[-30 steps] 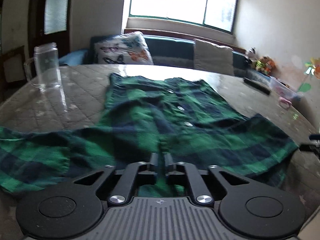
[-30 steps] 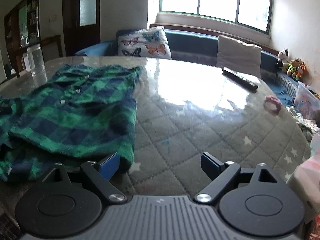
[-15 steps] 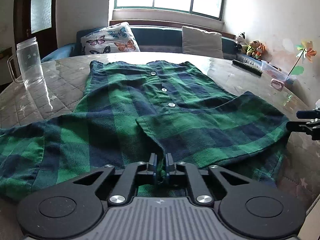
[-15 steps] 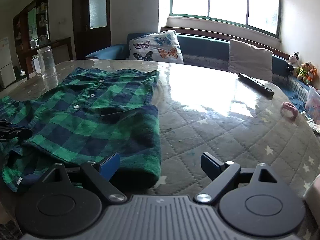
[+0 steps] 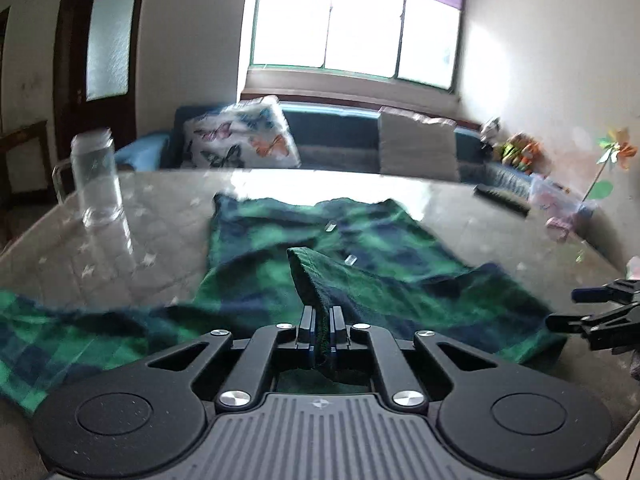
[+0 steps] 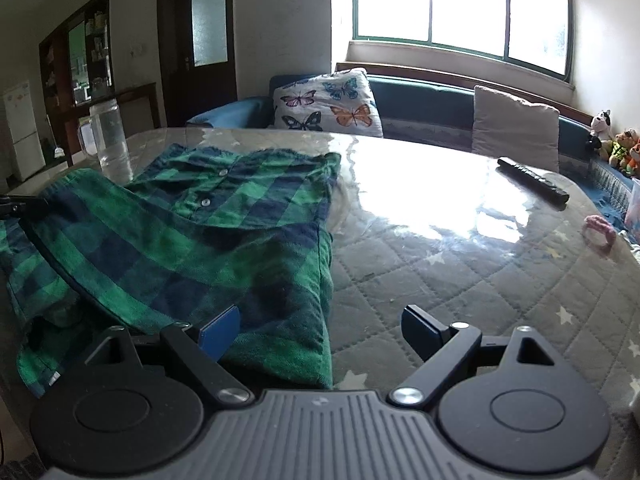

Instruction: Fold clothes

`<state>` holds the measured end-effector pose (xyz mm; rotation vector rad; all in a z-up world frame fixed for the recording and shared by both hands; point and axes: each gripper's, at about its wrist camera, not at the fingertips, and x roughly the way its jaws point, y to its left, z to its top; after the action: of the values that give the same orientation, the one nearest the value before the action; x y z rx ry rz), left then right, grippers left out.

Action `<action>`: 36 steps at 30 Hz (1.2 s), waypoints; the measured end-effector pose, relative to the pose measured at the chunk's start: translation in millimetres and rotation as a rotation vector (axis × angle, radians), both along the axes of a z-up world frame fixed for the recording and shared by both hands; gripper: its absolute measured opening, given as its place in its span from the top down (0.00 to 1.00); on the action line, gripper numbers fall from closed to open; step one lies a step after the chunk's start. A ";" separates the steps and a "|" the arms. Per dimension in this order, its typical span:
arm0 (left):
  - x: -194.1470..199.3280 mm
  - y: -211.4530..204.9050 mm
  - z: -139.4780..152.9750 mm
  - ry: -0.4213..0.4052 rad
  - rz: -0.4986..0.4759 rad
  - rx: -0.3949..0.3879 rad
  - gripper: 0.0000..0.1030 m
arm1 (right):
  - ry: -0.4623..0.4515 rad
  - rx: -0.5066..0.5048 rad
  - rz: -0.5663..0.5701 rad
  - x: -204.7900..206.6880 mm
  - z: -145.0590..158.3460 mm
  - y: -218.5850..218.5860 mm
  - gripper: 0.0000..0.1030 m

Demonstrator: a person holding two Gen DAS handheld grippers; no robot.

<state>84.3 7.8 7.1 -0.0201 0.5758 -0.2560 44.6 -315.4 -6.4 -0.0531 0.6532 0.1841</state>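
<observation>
A green and navy plaid shirt (image 5: 260, 288) lies spread on the table, buttons up. My left gripper (image 5: 322, 320) is shut on a fold of it near the front edge, and the pinched cloth rises as a ridge above the rest. In the right wrist view the shirt (image 6: 192, 240) fills the left half, its raised fold running to the left gripper (image 6: 16, 204) at the far left. My right gripper (image 6: 320, 326) stands open low over the shirt's right edge. Its left finger is above the cloth, its right finger above bare table. The right gripper (image 5: 592, 312) also shows at the left wrist view's right edge.
The table (image 6: 440, 260) has a quilted cover under a shiny sheet. A glass jar (image 6: 110, 140) stands at the shirt's far left. A black remote (image 6: 532, 180) and a pink ring (image 6: 600, 230) lie far right. A sofa with cushions is behind.
The left gripper closed fully on the shirt fold and rose, pulling the cloth up into a ridge. The right gripper slid a little further over the shirt's right edge, still open.
</observation>
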 end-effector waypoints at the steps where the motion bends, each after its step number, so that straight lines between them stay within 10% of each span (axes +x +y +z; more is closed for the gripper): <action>1: 2.8 1.8 -5.1 0.024 0.011 0.004 0.93 | 0.009 -0.003 -0.001 0.8 -2.8 0.0 0.13; 36: 8.2 5.4 -21.4 0.107 0.029 0.061 0.93 | 0.013 -0.063 -0.075 49.9 -12.9 -8.5 0.13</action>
<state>92.5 13.1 -14.3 0.0165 0.6892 -0.2100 94.5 -323.9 -19.3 -0.0881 0.6733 0.0916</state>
